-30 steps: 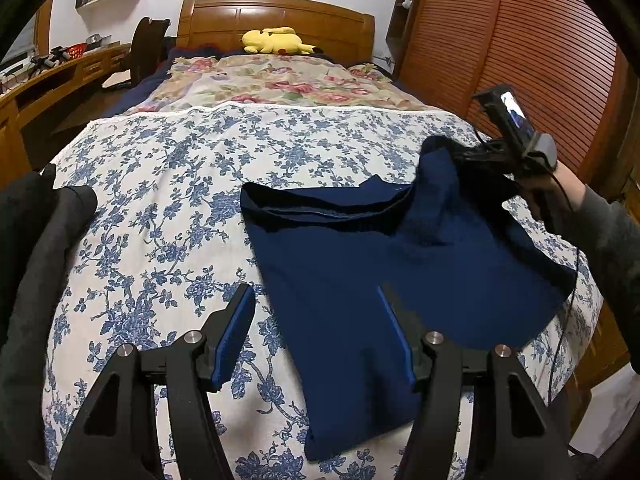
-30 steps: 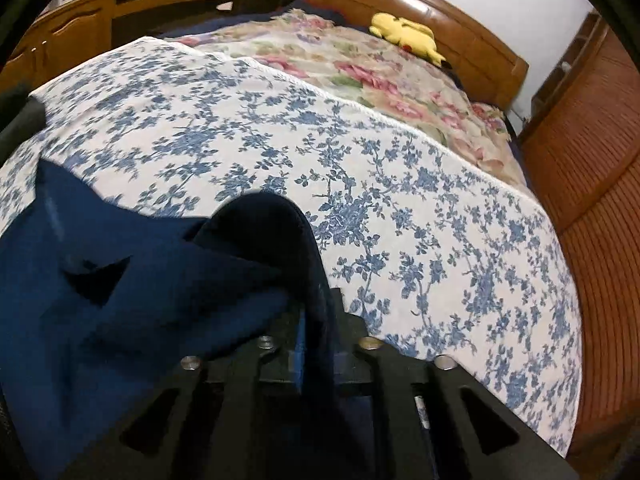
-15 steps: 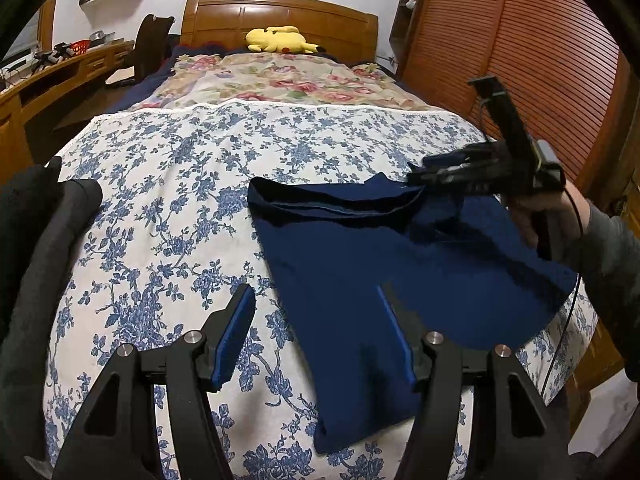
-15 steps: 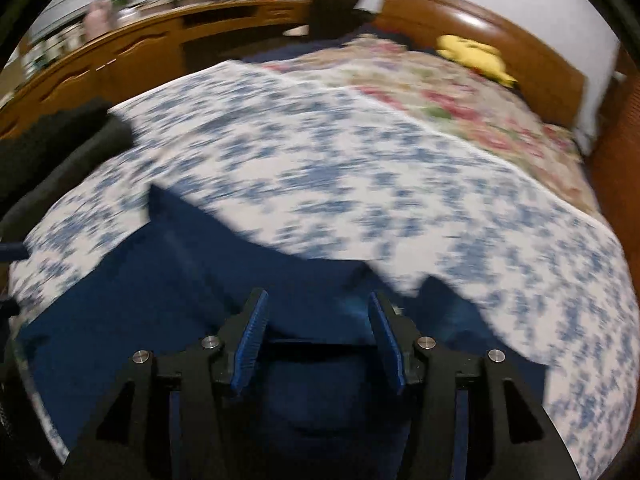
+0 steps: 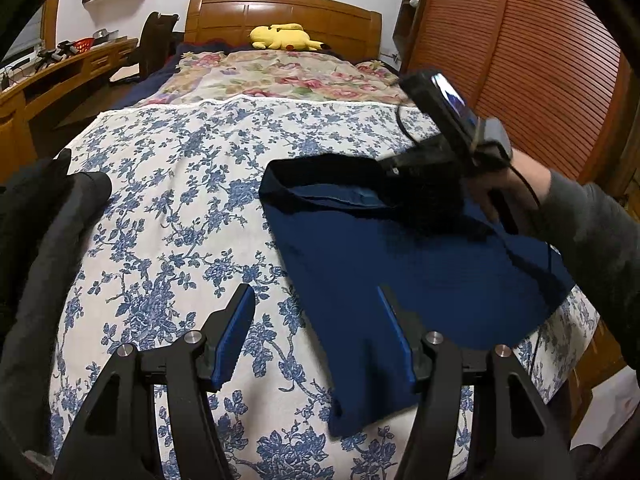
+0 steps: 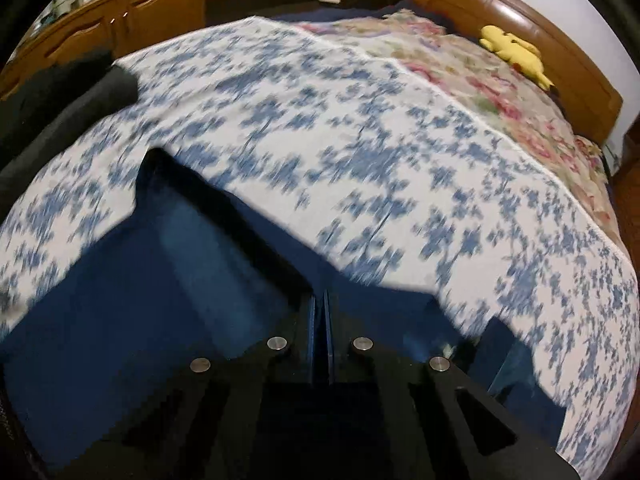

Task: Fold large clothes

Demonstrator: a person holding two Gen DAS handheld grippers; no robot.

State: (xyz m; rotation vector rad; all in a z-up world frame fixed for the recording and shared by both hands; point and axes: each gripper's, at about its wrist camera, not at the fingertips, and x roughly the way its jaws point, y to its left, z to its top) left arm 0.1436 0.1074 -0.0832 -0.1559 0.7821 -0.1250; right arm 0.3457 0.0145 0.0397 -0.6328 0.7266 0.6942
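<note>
navy garment (image 5: 404, 280) lying partly folded on the blue-flowered bedspread (image 5: 180, 208), toward the bed's right edge, its long axis running from the foot of the bed up toward the wooden headboard (image 5: 280, 12). left gripper (image 5: 316, 336) hovers above the near end with its jaws spread wide and empty; the left pad sits over bare bedspread, the right pad over the cloth, so the garment's near left edge passes between them. right gripper (image 6: 319, 332) lies at the far right corner, by the dark waistband or hem (image 5: 320, 172); its blue pads are pressed nearly together, and dark cloth appears pinched there, though motion blur leaves the hold uncertain. judged from this layout, the far end belongs to the right hand and the near end to the left; the next fold likely depends on drawing that far corner along the long axis. a dark garment pile (image 5: 36, 240) and a yellow plush toy (image 5: 284, 38) lie well apart.
</note>
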